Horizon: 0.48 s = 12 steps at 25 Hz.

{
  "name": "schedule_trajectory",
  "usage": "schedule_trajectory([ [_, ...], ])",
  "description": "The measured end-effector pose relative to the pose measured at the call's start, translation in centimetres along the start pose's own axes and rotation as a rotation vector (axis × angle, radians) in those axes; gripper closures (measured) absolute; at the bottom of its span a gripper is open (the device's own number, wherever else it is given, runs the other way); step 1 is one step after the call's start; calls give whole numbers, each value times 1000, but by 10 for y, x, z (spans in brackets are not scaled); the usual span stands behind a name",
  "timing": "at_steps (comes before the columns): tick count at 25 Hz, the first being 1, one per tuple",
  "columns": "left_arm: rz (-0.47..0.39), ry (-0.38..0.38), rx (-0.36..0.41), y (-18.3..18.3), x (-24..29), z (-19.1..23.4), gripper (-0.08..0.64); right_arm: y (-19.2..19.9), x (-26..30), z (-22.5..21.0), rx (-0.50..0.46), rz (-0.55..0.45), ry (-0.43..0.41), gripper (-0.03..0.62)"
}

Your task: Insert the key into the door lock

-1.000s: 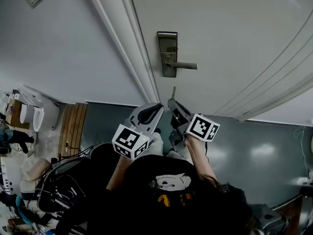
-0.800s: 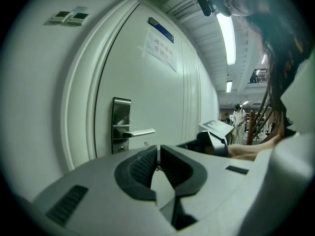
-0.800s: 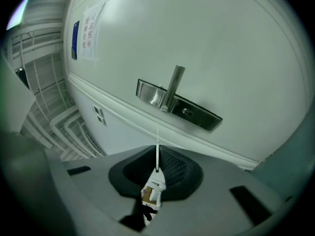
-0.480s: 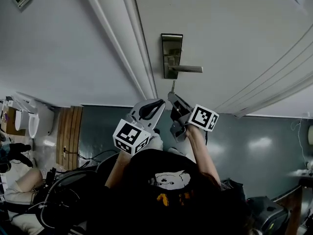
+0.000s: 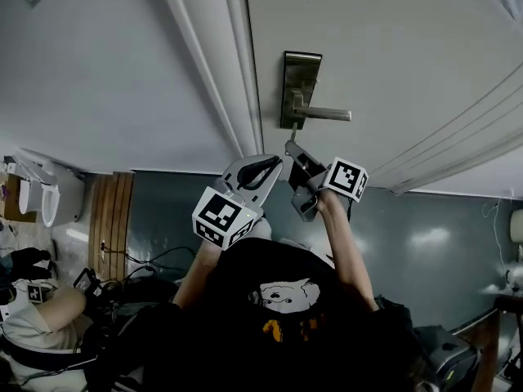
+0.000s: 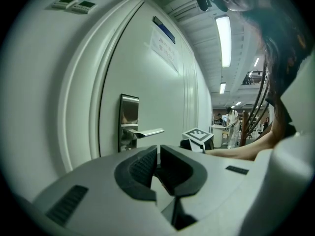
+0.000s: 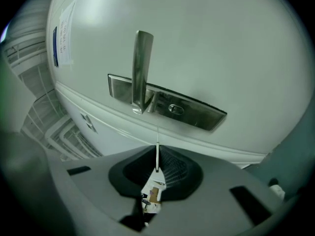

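A steel lock plate (image 5: 301,84) with a lever handle (image 5: 327,114) is set in the white door (image 5: 392,47). My right gripper (image 5: 292,148) is shut on a thin key (image 5: 292,134), just below the plate. In the right gripper view the key blade (image 7: 157,154) points up at the plate (image 7: 197,113), its tip a little short of the keyhole (image 7: 176,109); a small tag (image 7: 153,194) hangs behind the jaws. My left gripper (image 5: 271,164) hangs beside the right one, shut and holding nothing (image 6: 158,155).
The door frame (image 5: 221,64) runs left of the lock, with a grey wall (image 5: 98,80) beyond. The lever (image 7: 141,70) sticks out just left of the keyhole. A seated person (image 5: 33,325) and cables lie on the floor at lower left.
My right gripper has carried the key up towards the lock plate, so its tip now stands just under the plate. The left gripper has followed alongside.
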<state>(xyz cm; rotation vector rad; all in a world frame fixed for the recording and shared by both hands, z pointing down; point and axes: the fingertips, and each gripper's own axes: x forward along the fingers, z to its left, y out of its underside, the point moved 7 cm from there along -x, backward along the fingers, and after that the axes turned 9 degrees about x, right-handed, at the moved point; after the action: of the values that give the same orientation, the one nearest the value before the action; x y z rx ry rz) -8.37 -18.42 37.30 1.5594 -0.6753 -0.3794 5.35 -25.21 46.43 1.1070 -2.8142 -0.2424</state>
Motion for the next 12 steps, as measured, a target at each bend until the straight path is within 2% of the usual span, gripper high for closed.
schedule_trajectory([
  [5,-20,-7,11,0,-9,-3,535,-3,1,2,9,5,-8,569],
  [12,-6,2,-4,24,13,15,535,-29,27,-28,61,7,-15,569],
])
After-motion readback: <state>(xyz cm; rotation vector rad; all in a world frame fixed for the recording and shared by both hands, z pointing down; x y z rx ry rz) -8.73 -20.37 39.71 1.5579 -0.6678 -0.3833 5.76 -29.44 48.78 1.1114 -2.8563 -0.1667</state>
